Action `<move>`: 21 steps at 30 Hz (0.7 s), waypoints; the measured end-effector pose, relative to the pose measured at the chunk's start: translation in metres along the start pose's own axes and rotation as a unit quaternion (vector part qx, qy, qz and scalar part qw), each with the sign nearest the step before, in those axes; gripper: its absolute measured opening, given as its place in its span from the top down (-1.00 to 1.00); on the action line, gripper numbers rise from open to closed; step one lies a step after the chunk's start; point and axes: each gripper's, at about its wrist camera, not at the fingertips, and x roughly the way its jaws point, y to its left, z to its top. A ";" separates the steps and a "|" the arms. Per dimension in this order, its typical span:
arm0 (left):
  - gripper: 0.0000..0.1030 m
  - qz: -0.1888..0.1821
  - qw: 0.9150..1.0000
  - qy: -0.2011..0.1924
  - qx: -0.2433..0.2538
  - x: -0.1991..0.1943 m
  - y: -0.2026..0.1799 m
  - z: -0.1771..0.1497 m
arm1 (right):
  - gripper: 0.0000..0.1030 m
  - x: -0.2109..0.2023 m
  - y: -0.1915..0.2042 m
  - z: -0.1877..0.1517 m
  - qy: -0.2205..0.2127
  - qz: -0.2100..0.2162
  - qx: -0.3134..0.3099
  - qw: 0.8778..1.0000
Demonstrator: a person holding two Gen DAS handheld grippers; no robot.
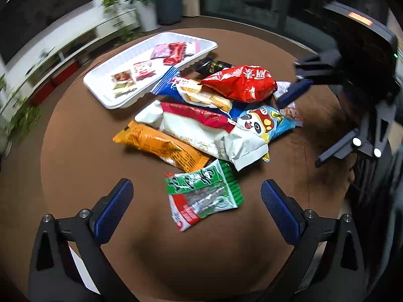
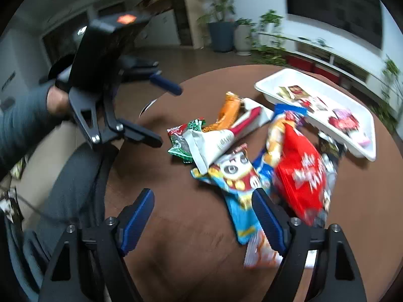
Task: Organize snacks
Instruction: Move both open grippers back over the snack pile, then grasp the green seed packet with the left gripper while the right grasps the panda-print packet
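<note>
Round brown surface (image 1: 83, 176), filling most of both views, with potted plants and a low white shelf blurred beyond its far edge. White ribbed tray (image 1: 105, 93) lying toward the far left of the left wrist view, holding several small red, pink and gold wrapped snacks, well apart from both tools. Heap of loose snack packets at the middle of the surface, just beside the tray's near long wall: a puffy red bag (image 1: 241, 83) on top at the far side, a long white pack with a red stripe (image 1: 201, 136) across the middle, an orange packet (image 1: 161, 146) along its left flank, a blue panda-printed packet (image 1: 264, 123) to the right, partly tucked under the white pack, and a green and white packet (image 1: 204, 193) lying alone nearest the left gripper. Left gripper (image 1: 196, 201) hovering over the near side of the heap, jaws spread wide and empty, the green packet seen between the blue pads but untouched. Right gripper (image 2: 201, 216) poised over the opposite side, jaws fairly wide apart with nothing pinched, one pad overlapping the tail of the panda packet in view; contact there impossible to tell. Grey sleeve and a hand (image 2: 56, 100) gripping the left tool's handle, seen at the left edge of the right wrist view.
</note>
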 end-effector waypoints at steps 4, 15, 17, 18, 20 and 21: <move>-0.99 -0.009 0.998 0.027 0.050 0.012 -0.004 0.003 | -0.52 0.012 -0.008 0.006 0.024 -0.006 -0.019 1.000; -0.99 -0.030 0.990 0.067 0.119 0.055 -0.008 0.011 | -0.46 0.030 -0.024 0.006 0.068 -0.003 -0.019 0.998; -0.99 -0.037 0.990 0.069 0.120 0.059 -0.010 0.012 | -0.46 0.034 -0.026 0.005 0.075 -0.005 -0.016 0.997; -0.99 -0.045 0.989 0.070 0.120 0.060 -0.011 0.012 | -0.46 0.035 -0.027 0.005 0.076 -0.004 -0.012 0.997; -0.99 -0.067 0.987 0.081 0.118 0.064 -0.014 0.011 | -0.46 0.034 -0.028 0.003 0.076 -0.001 -0.005 0.997; -0.99 -0.077 0.986 0.091 0.117 0.067 -0.015 0.009 | -0.46 0.033 -0.028 0.002 0.078 0.002 -0.003 0.997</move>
